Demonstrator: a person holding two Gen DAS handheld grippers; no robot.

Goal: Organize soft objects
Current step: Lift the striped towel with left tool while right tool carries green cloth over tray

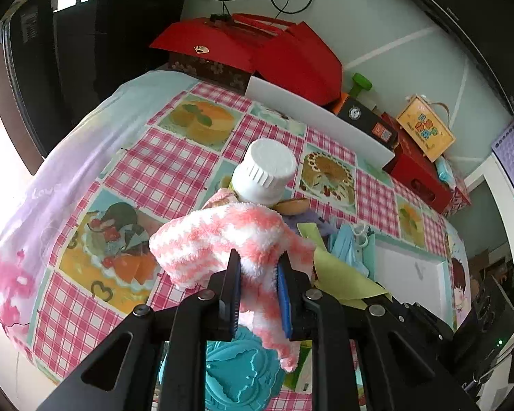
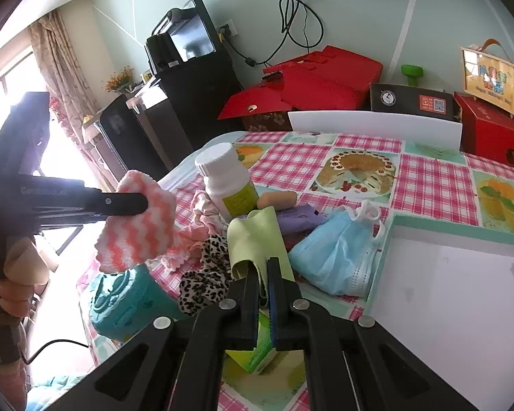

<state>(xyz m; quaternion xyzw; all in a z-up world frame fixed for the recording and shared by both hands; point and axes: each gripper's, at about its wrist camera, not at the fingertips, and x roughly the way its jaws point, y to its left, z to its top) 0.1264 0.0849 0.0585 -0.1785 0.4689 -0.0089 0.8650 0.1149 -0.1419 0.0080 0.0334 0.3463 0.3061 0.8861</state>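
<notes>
Two tongs clamped on soft things over the checked counter (image 2: 428, 185): left tongs (image 1: 257, 267) gripping a fluffy pink-and-white striped cloth (image 1: 222, 236) held aloft, right tongs (image 2: 263, 274) pinching a thin yellow-green cloth (image 2: 253, 236) beside a blue face mask (image 2: 335, 257).

Not much legible here tbh: the lilac sheet (image 1: 48, 185) at the table's edge has "love" on it in faint script. The black box (image 2: 411, 100) by the wall has a round logo and a QR code, and the yellow carry box (image 2: 493, 78) has colourful characters, but I can't make out either.
</notes>
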